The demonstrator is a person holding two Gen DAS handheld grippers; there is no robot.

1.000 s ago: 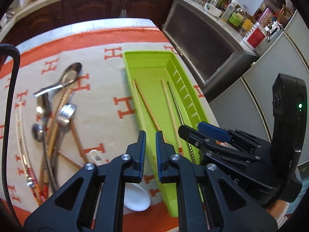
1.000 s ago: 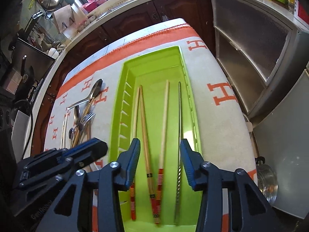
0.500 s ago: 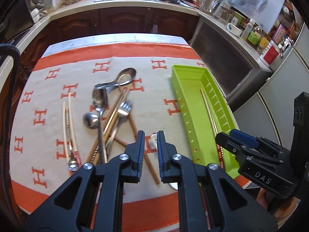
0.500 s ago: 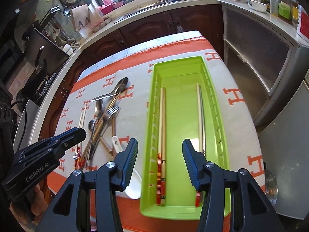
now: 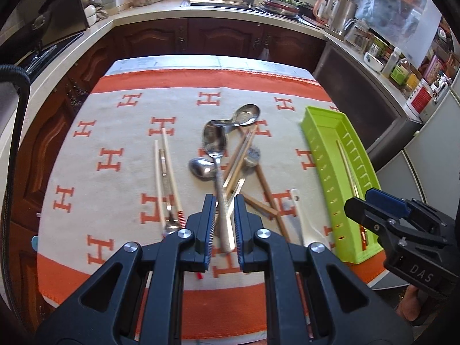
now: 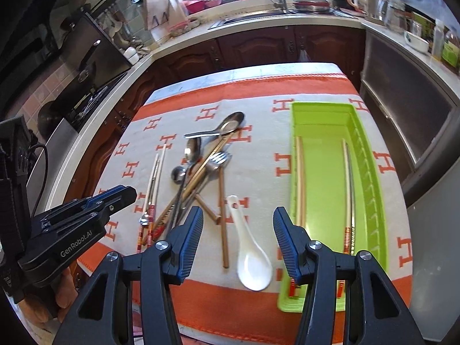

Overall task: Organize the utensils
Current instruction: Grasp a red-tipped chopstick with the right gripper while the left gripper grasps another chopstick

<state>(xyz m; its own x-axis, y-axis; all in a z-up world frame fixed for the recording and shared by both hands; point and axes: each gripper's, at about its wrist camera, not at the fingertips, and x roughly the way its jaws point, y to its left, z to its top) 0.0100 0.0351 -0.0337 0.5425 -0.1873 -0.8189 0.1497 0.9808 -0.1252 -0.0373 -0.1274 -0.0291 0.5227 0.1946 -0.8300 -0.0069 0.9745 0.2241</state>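
Observation:
A lime green tray (image 6: 371,172) lies on the right of the table and holds chopsticks (image 6: 300,178) along both long walls. Left of it is a tangled pile of metal spoons, a fork and chopsticks (image 6: 201,166). A white ceramic spoon (image 6: 253,261) lies between the pile and the tray. My right gripper (image 6: 238,224) hovers above the white spoon, its jaws opening with nothing between them. My left gripper (image 5: 225,230) hangs over the near end of the pile (image 5: 227,155), shut and holding nothing. The tray (image 5: 325,161) also shows at the right of the left wrist view.
An orange and cream cloth (image 5: 115,158) with H marks covers the table. A loose pair of red-banded chopsticks (image 6: 153,184) lies left of the pile. Dark wood cabinets and a counter with a sink (image 5: 218,3) run behind. A steel-fronted appliance (image 6: 402,109) stands close on the right.
Both grippers have pulled back and up from over the tray and swung left toward the utensil pile. The right jaws have spread wider. The left jaws stay nearly together.

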